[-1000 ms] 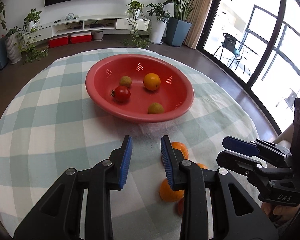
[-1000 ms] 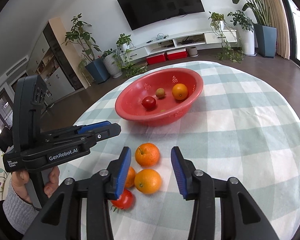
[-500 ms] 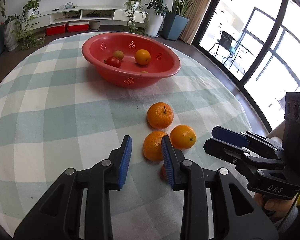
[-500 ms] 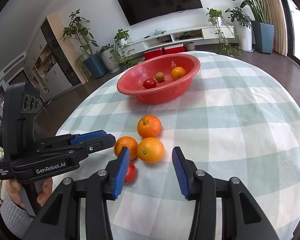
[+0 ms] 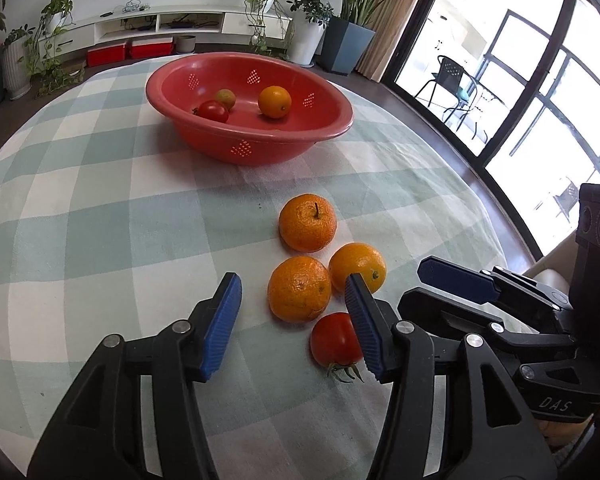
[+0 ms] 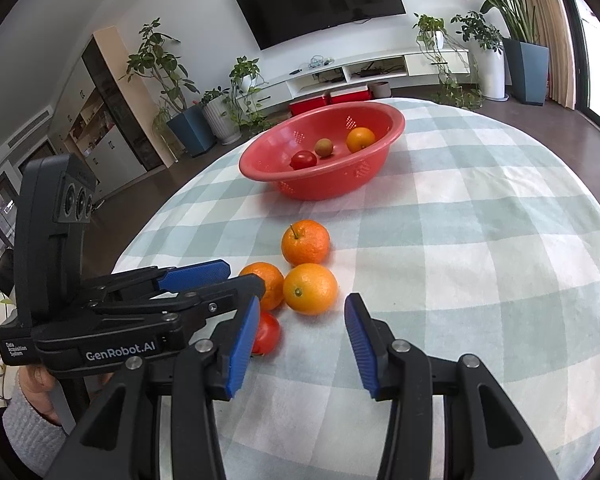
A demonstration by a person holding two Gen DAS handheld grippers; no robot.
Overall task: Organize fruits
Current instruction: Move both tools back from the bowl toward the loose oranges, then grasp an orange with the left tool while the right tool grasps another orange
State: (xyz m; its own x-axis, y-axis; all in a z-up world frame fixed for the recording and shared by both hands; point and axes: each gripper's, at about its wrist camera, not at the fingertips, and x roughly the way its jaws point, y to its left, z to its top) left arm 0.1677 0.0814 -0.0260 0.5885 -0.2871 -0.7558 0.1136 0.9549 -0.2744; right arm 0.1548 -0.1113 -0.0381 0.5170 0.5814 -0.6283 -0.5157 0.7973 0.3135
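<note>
three round oranges (image 5: 299, 289) and a red tomato (image 5: 334, 339) lie clustered on checked cloth, short of the red plastic colander bowl (image 5: 249, 145). my left gripper (image 5: 292, 292) is opening around nothing; my right gripper (image 6: 300, 312) hangs parted, empty.

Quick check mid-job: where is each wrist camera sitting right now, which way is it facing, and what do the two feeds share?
Left wrist: behind the left tool, its jaws opening with nothing between them, facing down across the table toward three oranges, a tomato and the red basin; the right tool enters at right.
Right wrist: behind the open right tool, same facing; the left tool, a hand and a grey sleeve show at left.
Shared: the fruit cluster, basin, checked cloth.
</note>
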